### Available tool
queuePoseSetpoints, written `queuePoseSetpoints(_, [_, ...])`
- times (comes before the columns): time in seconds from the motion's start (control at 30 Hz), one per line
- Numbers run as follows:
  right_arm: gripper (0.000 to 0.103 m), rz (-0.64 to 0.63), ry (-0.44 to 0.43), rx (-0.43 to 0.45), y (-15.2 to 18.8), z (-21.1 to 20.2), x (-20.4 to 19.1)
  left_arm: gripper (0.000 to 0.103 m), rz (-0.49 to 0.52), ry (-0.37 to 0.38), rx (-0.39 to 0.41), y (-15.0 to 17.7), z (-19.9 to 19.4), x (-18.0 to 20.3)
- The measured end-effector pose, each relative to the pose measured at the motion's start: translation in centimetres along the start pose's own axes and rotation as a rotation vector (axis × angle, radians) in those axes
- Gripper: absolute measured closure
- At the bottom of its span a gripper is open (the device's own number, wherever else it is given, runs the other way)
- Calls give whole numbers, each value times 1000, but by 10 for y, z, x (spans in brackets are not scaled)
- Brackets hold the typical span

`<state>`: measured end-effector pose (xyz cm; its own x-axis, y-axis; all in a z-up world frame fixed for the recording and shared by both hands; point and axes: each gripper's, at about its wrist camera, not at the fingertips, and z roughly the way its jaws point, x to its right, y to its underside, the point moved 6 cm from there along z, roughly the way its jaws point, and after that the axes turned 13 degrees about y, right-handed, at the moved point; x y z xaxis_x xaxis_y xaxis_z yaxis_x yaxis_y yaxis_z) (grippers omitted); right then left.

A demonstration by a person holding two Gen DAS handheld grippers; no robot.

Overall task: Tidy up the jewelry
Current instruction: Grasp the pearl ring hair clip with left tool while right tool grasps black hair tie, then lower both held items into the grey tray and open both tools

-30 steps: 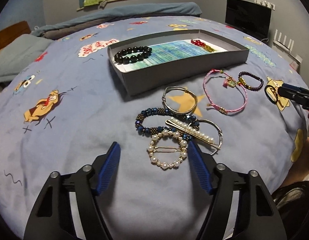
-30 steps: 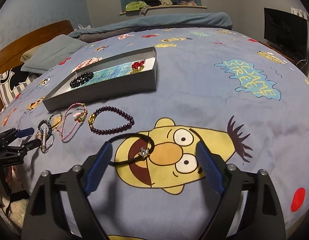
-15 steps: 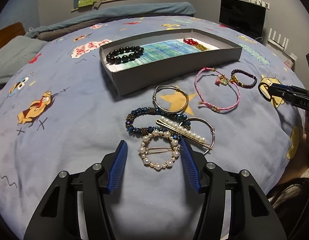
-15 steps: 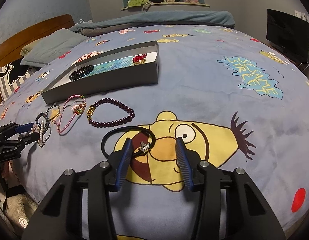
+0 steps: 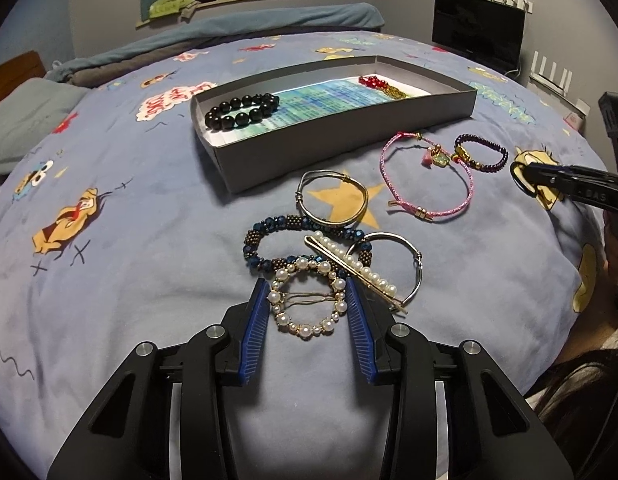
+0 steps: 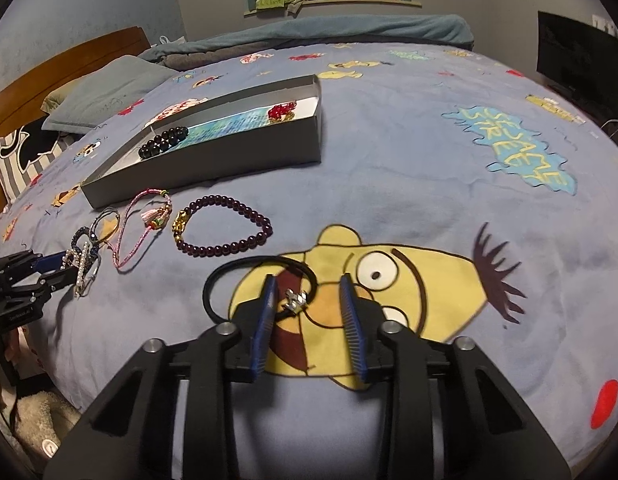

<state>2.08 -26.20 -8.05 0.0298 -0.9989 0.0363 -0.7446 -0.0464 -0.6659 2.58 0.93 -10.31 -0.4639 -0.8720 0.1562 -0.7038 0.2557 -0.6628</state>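
Closing, left tongs [image 5: 307, 304] flank the pearl ring [image 5: 307, 300], seemingly untouched; right tongs [image 6: 309, 300] straddle the hair tie [image 6: 261, 286].

I see a soft, matt printed cloth bedspread [image 5: 129, 280] under everything. The pearl hair clip [image 5: 307, 300] gleams — glossy beads on thin gold-coloured metal. The tray [image 5: 341, 148] looks like dull grey card. The hair tie [image 6: 229, 276] is matt black elastic — its charm shiny metal.

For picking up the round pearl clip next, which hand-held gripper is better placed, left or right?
Left. The left hand-held gripper already straddles the round pearl clip, its jaws closing around it. The right hand-held gripper is far off, closing around the black hair tie.
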Motion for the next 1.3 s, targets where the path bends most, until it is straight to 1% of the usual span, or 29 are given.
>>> queuePoseSetpoints(0.2, [89, -26, 9, 63, -7, -16, -6, 62, -2, 3, 26, -1, -8, 0])
queuePoseSetpoints(0.3, [89, -41, 17, 115, -14, -28, -8, 62, -16, -1, 46, -4, -12, -3])
queuePoseSetpoints(0.47, [89, -55, 31, 171, -29, -41, -8, 62, -24, -6, 77, -12, -21, -5])
queuePoseSetpoints(0.63, [89, -79, 36, 223, -51, -51, -12, 62, -25, -22, 112, -30, -33, -11])
queuePoseSetpoints(0.77, [89, -69, 31, 277, -75, -55, -17, 62, -6, -42, 137, -53, -40, -15])
queuePoseSetpoints(0.83, [89, -63, 29, 292, -88, -53, -19, 62, 0, -42, 150, -64, -40, -17])
queuePoseSetpoints(0.9, [89, -67, 45, 318, -103, -49, -23, 62, -1, -35, 160, -77, -38, -20])
queuePoseSetpoints(1.03, [89, -71, 68, 340, -127, -39, -30, 62, 4, -26, 167, -102, -32, -23])
queuePoseSetpoints(1.17, [89, -57, 83, 337, -146, -22, -36, 62, 1, -36, 163, -123, -20, -28])
queuePoseSetpoints(1.3, [89, -33, 84, 318, -157, -4, -42, 62, -37, -29, 168, -140, -8, -39])
